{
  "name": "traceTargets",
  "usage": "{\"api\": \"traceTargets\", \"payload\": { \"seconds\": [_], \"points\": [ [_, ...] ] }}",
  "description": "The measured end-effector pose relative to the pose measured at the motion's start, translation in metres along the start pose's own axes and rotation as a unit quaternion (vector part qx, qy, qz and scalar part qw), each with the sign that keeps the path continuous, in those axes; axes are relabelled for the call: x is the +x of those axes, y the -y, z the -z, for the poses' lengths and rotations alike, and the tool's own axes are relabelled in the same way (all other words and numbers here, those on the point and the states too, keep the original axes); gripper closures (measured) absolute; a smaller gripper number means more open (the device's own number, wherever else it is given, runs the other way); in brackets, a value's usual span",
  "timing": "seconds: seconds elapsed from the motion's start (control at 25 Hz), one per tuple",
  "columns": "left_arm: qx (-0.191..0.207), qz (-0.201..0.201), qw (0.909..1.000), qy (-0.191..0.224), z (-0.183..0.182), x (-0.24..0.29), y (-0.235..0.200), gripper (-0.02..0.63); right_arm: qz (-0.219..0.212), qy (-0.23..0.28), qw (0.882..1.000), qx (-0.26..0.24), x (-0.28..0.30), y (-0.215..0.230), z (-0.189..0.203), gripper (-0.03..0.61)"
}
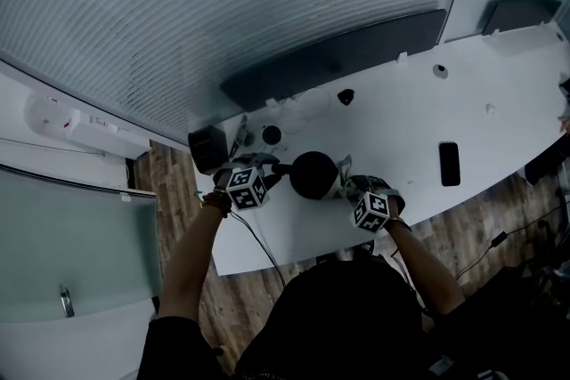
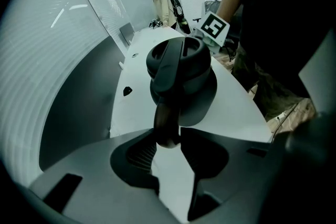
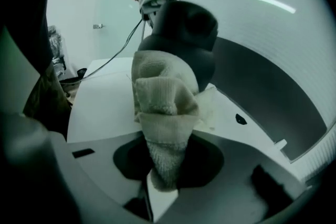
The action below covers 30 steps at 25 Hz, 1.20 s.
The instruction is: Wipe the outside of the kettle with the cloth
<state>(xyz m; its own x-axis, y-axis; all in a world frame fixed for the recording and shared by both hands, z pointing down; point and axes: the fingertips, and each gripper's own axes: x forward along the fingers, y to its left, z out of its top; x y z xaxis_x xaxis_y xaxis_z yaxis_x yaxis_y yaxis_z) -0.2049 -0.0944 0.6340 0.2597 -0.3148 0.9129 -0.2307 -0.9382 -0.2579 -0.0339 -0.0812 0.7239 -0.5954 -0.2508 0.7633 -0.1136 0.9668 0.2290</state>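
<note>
A black kettle [image 1: 313, 174] stands on the white table [image 1: 410, 125] near its front edge. Its handle [image 2: 167, 124] runs back between the jaws of my left gripper [image 2: 168, 136], which is shut on it; in the head view this gripper [image 1: 270, 174] sits just left of the kettle. A beige cloth [image 3: 165, 107] is bunched in my right gripper [image 3: 163, 176], shut on it, and the cloth's front presses against the kettle [image 3: 184, 34] on its right side. In the head view the right gripper [image 1: 353, 189] is close beside the kettle. The kettle's base is hidden.
A black phone [image 1: 450, 164] lies to the right on the table. A black box [image 1: 207, 147] and a small round object [image 1: 272, 135] sit behind the left gripper. A dark panel [image 1: 338, 58] lines the back edge. A person [image 2: 160, 3] stands far off.
</note>
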Motion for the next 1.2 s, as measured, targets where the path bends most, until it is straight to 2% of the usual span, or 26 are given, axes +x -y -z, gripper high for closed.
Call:
{"api": "traceTargets", "payload": {
  "seconds": [0.16, 0.28, 0.36, 0.48, 0.64, 0.84, 1.0, 1.2],
  "points": [
    [0.020, -0.002, 0.9998, -0.001, 0.001, 0.001, -0.003, 0.468, 0.028, 0.079, 0.996, 0.005, -0.056, 0.038, -0.025, 0.485],
    [0.040, 0.000, 0.9991, -0.013, 0.000, 0.003, -0.010, 0.466, 0.052, 0.151, 0.986, -0.037, -0.081, 0.068, -0.066, 0.485],
    [0.057, -0.002, 0.9982, -0.020, 0.000, 0.008, -0.017, 0.466, 0.035, 0.164, 0.983, -0.079, -0.083, 0.068, -0.095, 0.485],
    [0.086, 0.012, 0.9957, -0.030, -0.005, 0.012, -0.023, 0.468, 0.005, 0.128, 0.981, -0.145, -0.067, 0.055, -0.105, 0.486],
    [0.130, 0.036, 0.9899, -0.045, -0.006, 0.015, -0.026, 0.469, -0.011, 0.097, 0.983, -0.154, -0.060, 0.048, -0.094, 0.486],
    [0.167, 0.051, 0.9833, -0.052, -0.011, 0.014, -0.023, 0.471, -0.017, 0.081, 0.990, -0.118, -0.052, 0.045, -0.076, 0.486],
    [0.193, 0.052, 0.9782, -0.056, -0.013, 0.016, -0.024, 0.469, -0.047, 0.026, 0.992, -0.117, -0.022, 0.030, -0.038, 0.486],
    [0.233, 0.053, 0.9687, -0.068, -0.012, 0.022, -0.029, 0.469, -0.099, -0.032, 0.991, -0.081, 0.023, -0.010, 0.005, 0.486]
  ]
}}
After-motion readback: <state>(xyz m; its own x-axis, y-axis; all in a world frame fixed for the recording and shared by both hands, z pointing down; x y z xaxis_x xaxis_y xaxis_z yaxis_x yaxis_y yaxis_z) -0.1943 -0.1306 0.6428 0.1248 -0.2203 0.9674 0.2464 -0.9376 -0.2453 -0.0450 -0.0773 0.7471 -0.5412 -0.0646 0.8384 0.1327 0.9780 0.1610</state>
